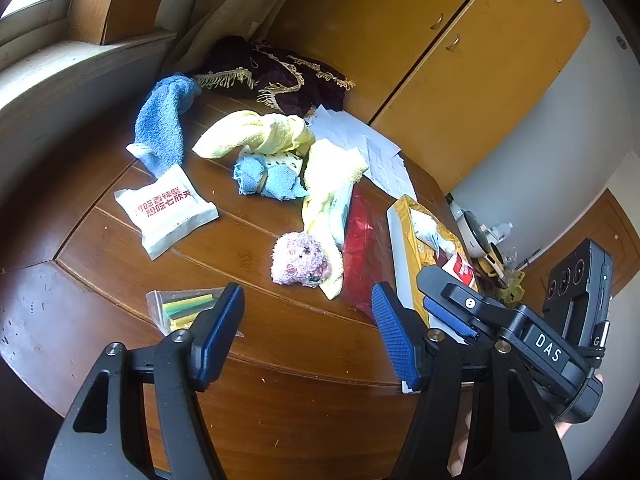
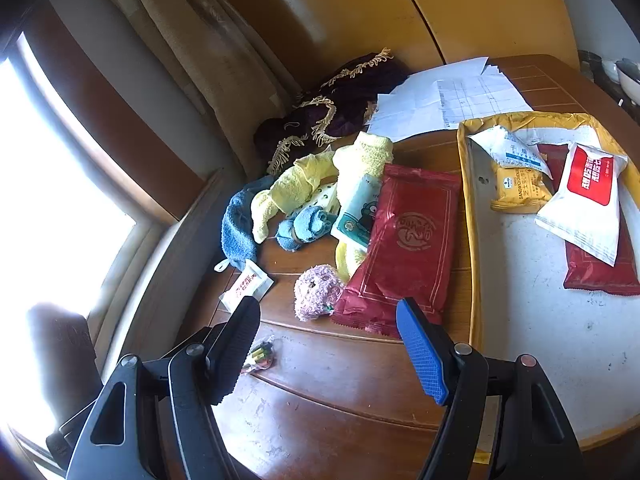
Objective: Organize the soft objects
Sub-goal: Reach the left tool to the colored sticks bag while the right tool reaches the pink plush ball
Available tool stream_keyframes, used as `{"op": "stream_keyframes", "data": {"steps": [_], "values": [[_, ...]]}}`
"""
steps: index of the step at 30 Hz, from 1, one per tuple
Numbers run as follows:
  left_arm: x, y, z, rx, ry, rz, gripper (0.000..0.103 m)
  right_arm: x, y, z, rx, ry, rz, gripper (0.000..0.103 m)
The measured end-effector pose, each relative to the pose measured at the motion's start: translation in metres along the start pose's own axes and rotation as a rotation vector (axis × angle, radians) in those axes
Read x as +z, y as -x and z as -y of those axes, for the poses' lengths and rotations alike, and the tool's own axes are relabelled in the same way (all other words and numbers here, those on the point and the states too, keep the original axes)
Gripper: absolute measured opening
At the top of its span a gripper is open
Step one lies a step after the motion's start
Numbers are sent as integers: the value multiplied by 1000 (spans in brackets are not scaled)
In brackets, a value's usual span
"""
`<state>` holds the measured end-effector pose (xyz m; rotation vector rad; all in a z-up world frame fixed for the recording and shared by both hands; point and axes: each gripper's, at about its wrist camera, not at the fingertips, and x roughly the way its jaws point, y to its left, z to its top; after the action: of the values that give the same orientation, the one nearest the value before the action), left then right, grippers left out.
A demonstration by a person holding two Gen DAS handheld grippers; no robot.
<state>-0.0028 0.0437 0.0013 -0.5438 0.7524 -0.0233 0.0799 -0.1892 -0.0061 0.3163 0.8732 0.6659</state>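
Wooden table (image 1: 280,332) beside a window sill, yellow cabinet doors behind, cluttered with cloths and packets. Left wrist view: left gripper (image 1: 308,334) spread wide, pinching nothing, above bare wood at the near edge. Pink knitted toy (image 1: 301,259) just ahead of the fingertips, touching the yellow towel (image 1: 264,130) that trails toward the far side; small blue cloth (image 1: 266,180) bundled against that towel; larger blue towel (image 1: 162,122) well apart to the left, white sachet (image 1: 166,210) just beside its near end. Right gripper (image 1: 452,300) visible at right, over the tray edge; opening not discernible from this angle. Right wrist view: right gripper (image 2: 332,344) likewise spread and empty, pink knitted toy (image 2: 318,290) near and slightly left of centre, touching the red packet (image 2: 400,248). Tray (image 2: 472,264) to the right already holding packets. Recommended approach: likely the toy first. Centre over its bulk, descend until both pads straddle it, close gently; avoid catching the towel fringe or the packet corner. Lift straight up before translating.
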Motion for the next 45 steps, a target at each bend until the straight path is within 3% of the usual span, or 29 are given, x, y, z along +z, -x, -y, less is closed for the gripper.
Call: {"op": "stream_keyframes", "data": {"steps": [7, 15, 20, 26, 31, 39, 42, 45], "values": [[-1, 2, 2, 6, -21, 1, 65, 0, -3, 0, 7, 0, -10, 73], [1, 18, -23, 76, -29, 29, 65, -1, -9, -3, 22, 6, -24, 73], [-6, 6, -39, 109, -36, -25, 65, -4, -14, -9, 28, 24, -42, 73], [-2, -17, -34, 110, -126, -48, 65, -5, -19, -12, 46, 34, -63, 73], [-10, -38, -33, 118, -181, -137, 65, -5, -23, -11, 43, 29, -76, 73], [-24, -16, -26, 104, -221, -124, 65, -8, -30, -12, 40, 26, -94, 73], [-17, -16, -27, 139, -240, -83, 65, -9, -33, -15, 40, 33, -101, 73], [-12, -31, -34, 180, -254, -109, 65, -11, -37, -19, 41, 43, -115, 73]]}}
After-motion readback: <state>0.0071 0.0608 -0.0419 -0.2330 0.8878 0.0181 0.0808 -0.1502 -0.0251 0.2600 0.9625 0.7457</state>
